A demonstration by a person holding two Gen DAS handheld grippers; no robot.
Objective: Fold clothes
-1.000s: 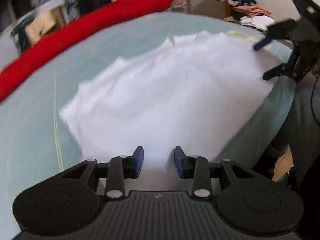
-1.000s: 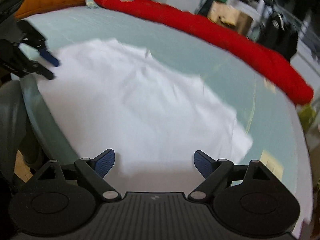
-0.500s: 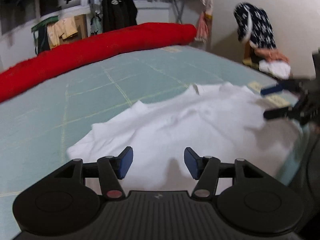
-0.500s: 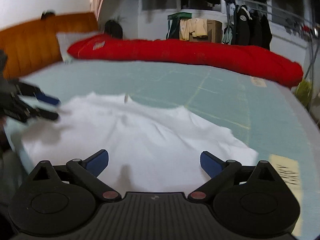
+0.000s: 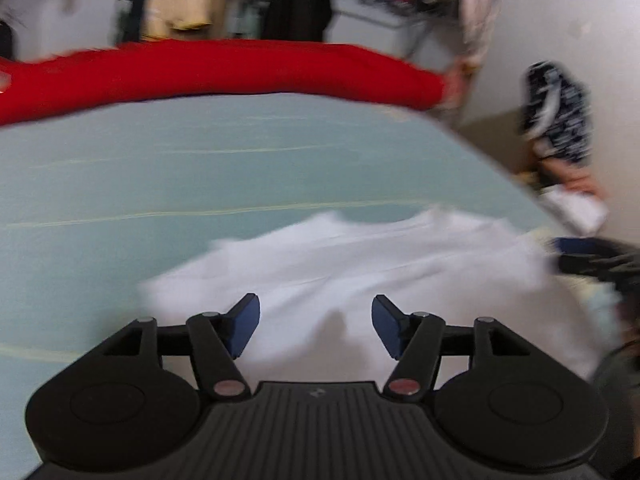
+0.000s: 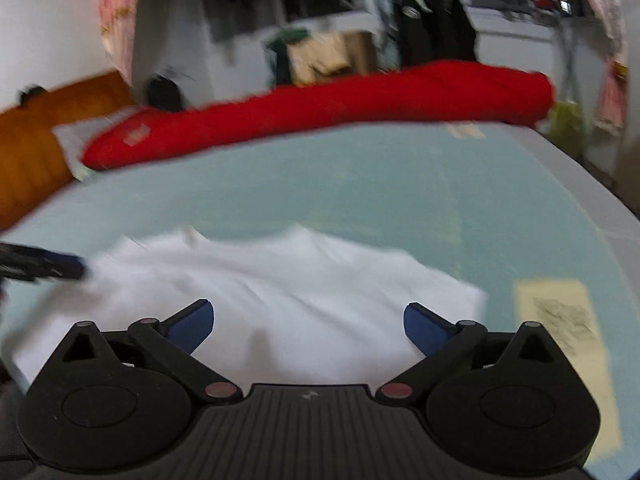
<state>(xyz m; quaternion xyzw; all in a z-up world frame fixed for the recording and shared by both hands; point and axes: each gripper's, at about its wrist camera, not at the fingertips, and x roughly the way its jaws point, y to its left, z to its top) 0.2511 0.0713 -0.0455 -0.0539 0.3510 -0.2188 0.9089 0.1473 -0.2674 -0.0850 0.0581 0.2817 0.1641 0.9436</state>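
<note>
A white garment (image 5: 360,264) lies folded flat on the pale green table (image 5: 160,168), near its front edge. In the left wrist view my left gripper (image 5: 316,320) hovers over the garment's near left part, its jaws opening with nothing between the blue pads. The right gripper's fingers (image 5: 588,256) show at the right edge of that view. In the right wrist view the white garment (image 6: 280,280) lies under my right gripper (image 6: 308,320), whose jaws are opening wide and hold nothing. The left gripper's fingers (image 6: 40,266) poke in from the left edge there.
A long red roll of fabric (image 5: 200,72) (image 6: 340,108) lies along the table's far edge. A yellowish paper label (image 6: 560,320) is stuck on the table at the right. Clothes racks, boxes and a pile of clothes (image 5: 560,120) stand beyond the table.
Both grippers opened wider and rolled level, so the table now looks horizontal. They drew back a little from the garment, which stays flat on the table.
</note>
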